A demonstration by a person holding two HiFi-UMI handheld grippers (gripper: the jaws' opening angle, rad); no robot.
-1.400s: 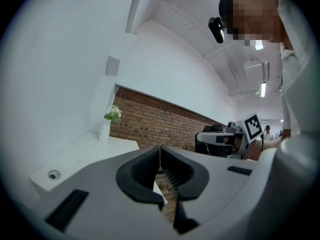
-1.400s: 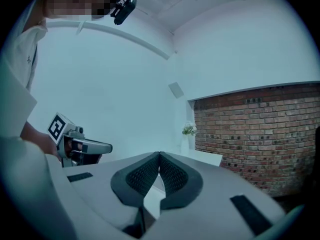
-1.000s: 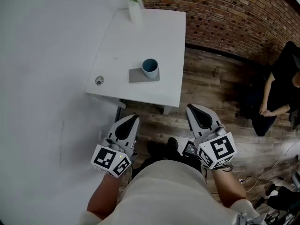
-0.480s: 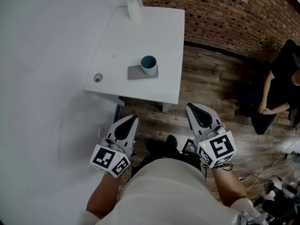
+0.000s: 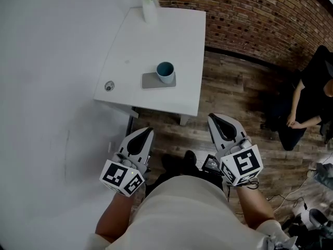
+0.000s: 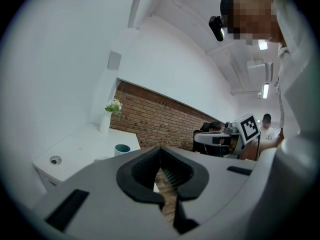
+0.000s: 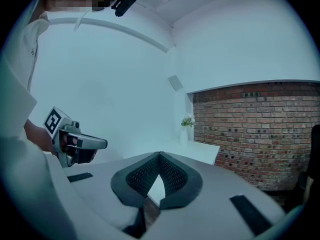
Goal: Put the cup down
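Both of my grippers are down by my waist, well apart from the table (image 5: 177,35), and neither is carrying anything. The left gripper (image 5: 143,133) has its jaws pressed together at the tips with nothing between them; through the hollow behind the tips I see only wooden floor (image 5: 234,87). The right gripper (image 5: 216,121) is the same, jaws together and empty.

The cup (image 5: 165,72) stands upright on the white table, resting on the 3 o'clock end of a flat grey mat (image 5: 151,82). From my left gripper it is at about 1 o'clock, from my right gripper between 10 and 11 o'clock. Between my jaws and the cup lie a strip of floor and the table's near edge.

At 9 o'clock from the mat a small round fitting (image 5: 109,86) is set in the tabletop close to the edge. At the table's 12 o'clock end stands a white vase with flowers (image 5: 150,7). A plain white wall (image 5: 41,87) runs along the 9 o'clock side, a brick wall (image 5: 260,20) lies beyond the table toward 1 o'clock. A seated person in dark clothes (image 5: 312,98) is at about 3 o'clock from my right gripper, and cables (image 5: 307,189) trail on the floor near 4 o'clock
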